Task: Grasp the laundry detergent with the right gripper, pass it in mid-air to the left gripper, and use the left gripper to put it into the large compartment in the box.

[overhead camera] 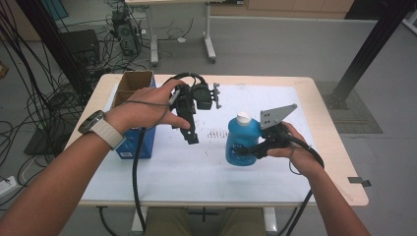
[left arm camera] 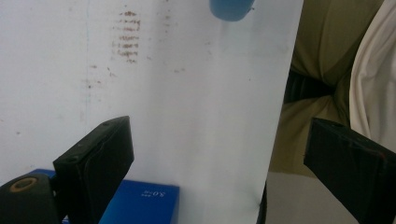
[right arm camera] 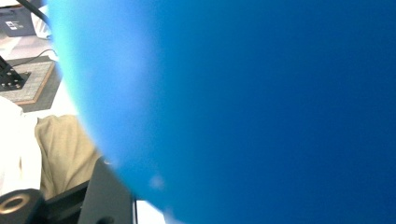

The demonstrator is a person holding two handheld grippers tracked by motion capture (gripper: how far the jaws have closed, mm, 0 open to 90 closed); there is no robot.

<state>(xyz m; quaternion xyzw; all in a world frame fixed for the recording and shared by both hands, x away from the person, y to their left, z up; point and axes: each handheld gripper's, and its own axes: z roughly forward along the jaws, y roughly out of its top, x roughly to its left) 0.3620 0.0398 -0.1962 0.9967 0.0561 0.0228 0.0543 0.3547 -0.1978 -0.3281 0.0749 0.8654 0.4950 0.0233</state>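
Centrally on the white sheet (overhead camera: 196, 162) that covers the table (overhead camera: 339, 162), a blue bottle (overhead camera: 240, 142) with a white cap (overhead camera: 243, 118) is shown standing upright, right of the middle. The right gripper (overhead camera: 246, 149) is seen closed on the lower body of the bottle, its jaws clamped against the blue wall from the right-hand side; a grey three-cornered plate (overhead camera: 275, 116) rises from its top, level with the cap. In the right gripper view the blue surface (right arm camera: 243, 107) is pressed close to the lens, and one black jaw is glimpsed at the lower left.

The left gripper (overhead camera: 193, 138) is held above the sheet, to the left of the bottle and apart from it, its jaws pointed down and toward the person. In the left gripper view (left arm camera: 219, 163) the two black jaws are seen spread wide, with nothing between them but the sheet beneath; the rounded base of the bottle (left arm camera: 231, 9) is visible at the top edge.

A blue box (overhead camera: 142, 140) stands at the left edge of the sheet, partly hidden by the left wrist, with an open cardboard box (overhead camera: 134, 83) just behind it. A row of faint brown marks (overhead camera: 215, 132) is printed on the sheet between the two grippers.
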